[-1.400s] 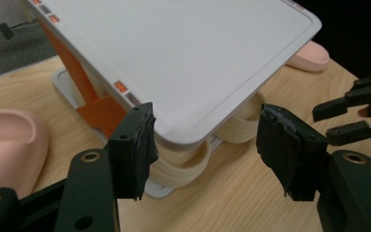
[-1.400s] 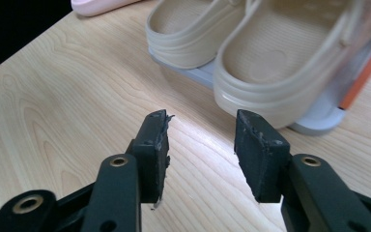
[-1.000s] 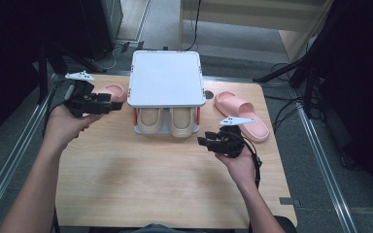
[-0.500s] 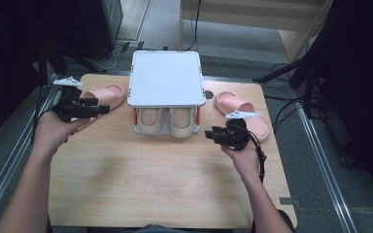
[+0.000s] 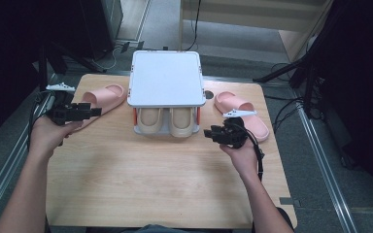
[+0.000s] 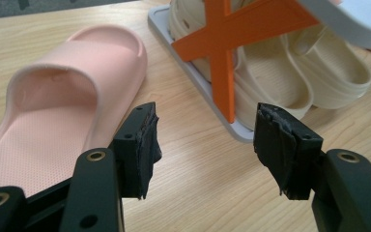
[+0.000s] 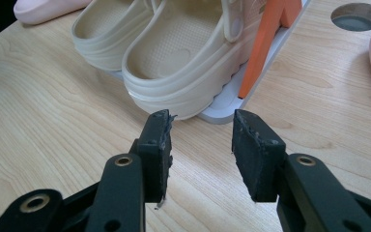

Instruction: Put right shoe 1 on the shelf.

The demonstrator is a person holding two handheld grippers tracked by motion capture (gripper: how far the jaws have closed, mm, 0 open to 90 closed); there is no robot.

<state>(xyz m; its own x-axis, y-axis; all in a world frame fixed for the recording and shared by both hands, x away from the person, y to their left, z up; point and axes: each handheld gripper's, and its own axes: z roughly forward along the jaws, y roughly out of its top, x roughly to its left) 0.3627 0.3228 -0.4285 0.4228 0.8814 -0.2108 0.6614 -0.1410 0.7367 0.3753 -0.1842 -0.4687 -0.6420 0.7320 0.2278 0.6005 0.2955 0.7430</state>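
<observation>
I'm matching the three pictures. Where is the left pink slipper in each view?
High view: pink slipper, left of the rack.
Left gripper view: at left, beside the rack's orange cross.
Right gripper view: pink tip, top left corner.
Shared landmark: the beige clogs.

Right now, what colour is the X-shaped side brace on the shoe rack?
Orange. The X-shaped brace on the shoe rack shows best in the left gripper view.

The high view looks forward and down on the whole surface point(image 5: 126, 194) from above. Each gripper view rides low and close behind its own jaws; both share the cream clogs point(image 6: 290, 72) on the rack point(image 7: 222, 108).
</observation>
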